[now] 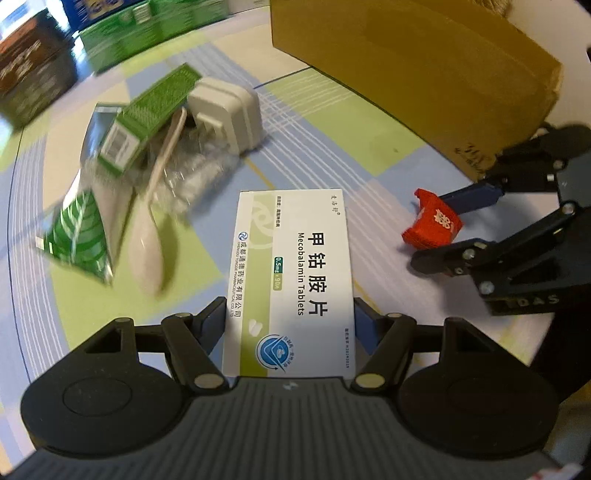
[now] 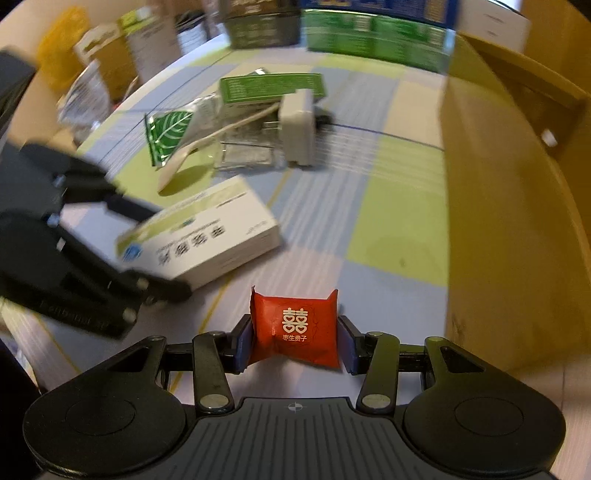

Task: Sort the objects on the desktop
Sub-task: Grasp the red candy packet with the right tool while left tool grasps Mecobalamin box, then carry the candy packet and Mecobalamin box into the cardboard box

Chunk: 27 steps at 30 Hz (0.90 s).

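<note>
My left gripper (image 1: pixel 290 314) is shut on a white and green Mecobalamin tablet box (image 1: pixel 291 280), held flat above the checked tablecloth; the same box (image 2: pixel 207 236) shows at the left in the right wrist view. My right gripper (image 2: pixel 294 341) is shut on a small red candy packet (image 2: pixel 294 326) with white characters, and the packet (image 1: pixel 430 223) appears to the right of the tablet box in the left wrist view. A heap lies further back: a green box (image 1: pixel 147 114), a white charger (image 1: pixel 229 110), a plastic spoon (image 1: pixel 151 225), a green leaf sachet (image 1: pixel 81 232) and clear wrapping (image 1: pixel 195 177).
A tall brown cardboard box (image 1: pixel 406 62) stands at the right, close to the right gripper. Green, blue and dark cartons (image 2: pixel 369 33) line the table's far edge, with bags and boxes (image 2: pixel 103 62) at the far left. Bare tablecloth (image 2: pixel 388 206) lies between heap and cardboard box.
</note>
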### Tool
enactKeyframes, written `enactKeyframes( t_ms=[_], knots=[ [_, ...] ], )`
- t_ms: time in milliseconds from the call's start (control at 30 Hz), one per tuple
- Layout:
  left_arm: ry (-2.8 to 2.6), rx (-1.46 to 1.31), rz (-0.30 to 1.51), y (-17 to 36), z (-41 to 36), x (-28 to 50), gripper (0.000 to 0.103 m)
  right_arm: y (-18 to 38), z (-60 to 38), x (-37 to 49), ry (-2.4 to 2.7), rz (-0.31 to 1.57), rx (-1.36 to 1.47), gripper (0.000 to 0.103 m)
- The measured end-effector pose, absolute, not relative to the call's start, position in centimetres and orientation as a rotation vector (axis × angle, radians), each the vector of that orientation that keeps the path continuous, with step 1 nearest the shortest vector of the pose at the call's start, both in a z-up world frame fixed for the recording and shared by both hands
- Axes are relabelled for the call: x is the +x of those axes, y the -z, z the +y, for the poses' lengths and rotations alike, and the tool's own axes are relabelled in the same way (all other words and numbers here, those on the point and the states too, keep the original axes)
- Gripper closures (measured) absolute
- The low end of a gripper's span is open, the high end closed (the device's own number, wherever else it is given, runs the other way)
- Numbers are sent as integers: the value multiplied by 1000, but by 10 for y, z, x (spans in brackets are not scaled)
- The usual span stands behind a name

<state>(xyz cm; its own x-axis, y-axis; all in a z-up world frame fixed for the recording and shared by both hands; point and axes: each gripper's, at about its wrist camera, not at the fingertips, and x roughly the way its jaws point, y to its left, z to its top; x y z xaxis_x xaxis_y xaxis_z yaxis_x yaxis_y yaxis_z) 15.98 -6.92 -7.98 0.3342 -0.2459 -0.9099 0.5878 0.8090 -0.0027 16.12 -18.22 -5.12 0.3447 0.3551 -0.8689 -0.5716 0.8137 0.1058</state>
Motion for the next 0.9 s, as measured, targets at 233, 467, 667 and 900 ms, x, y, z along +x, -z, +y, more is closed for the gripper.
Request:
enactKeyframes(
  t_ms=[233, 467, 667, 900],
  knots=[
    [466, 246, 1114, 75, -73, 111, 36, 43, -206, 129, -534, 1039, -145, 59],
    [406, 207, 1102, 78, -81, 89, 36, 46, -214, 113, -497, 1023, -129, 60],
    [381, 173, 1096, 84, -81, 86, 35, 50, -215, 110, -485, 1012, -136, 59],
    [356, 151, 1071, 89, -84, 90, 35, 52, -221, 111, -456, 998, -117, 59]
  ],
)
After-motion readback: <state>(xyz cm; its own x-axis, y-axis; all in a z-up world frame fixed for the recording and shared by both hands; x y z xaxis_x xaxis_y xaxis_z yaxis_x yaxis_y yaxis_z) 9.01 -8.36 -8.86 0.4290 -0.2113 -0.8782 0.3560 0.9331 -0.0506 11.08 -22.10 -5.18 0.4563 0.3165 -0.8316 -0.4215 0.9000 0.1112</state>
